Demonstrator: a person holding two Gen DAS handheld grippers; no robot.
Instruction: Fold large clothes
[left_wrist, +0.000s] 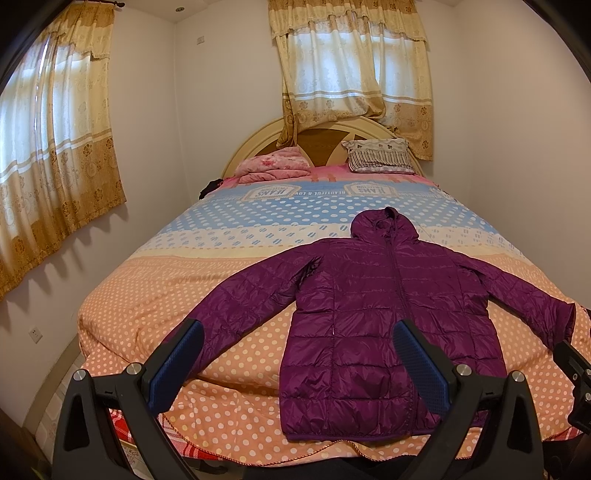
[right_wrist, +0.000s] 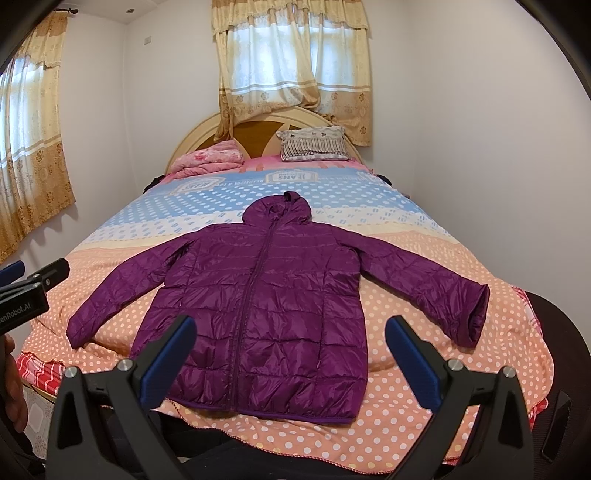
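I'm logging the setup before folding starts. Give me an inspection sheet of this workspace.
Surface: bed with a dotted cover, smooth near the front.
Job's things: purple jacket lying flat, zipped, hood toward the headboard, both sleeves spread; hem near the front edge.
Clutter: pink blanket and pillow at the headboard, apart from the jacket.
Grippers: left gripper and right gripper both open, hovering before the hem, holding nothing.
Cables: nothing seen.
Surroundings: curtains on two windows, white walls close on both sides.
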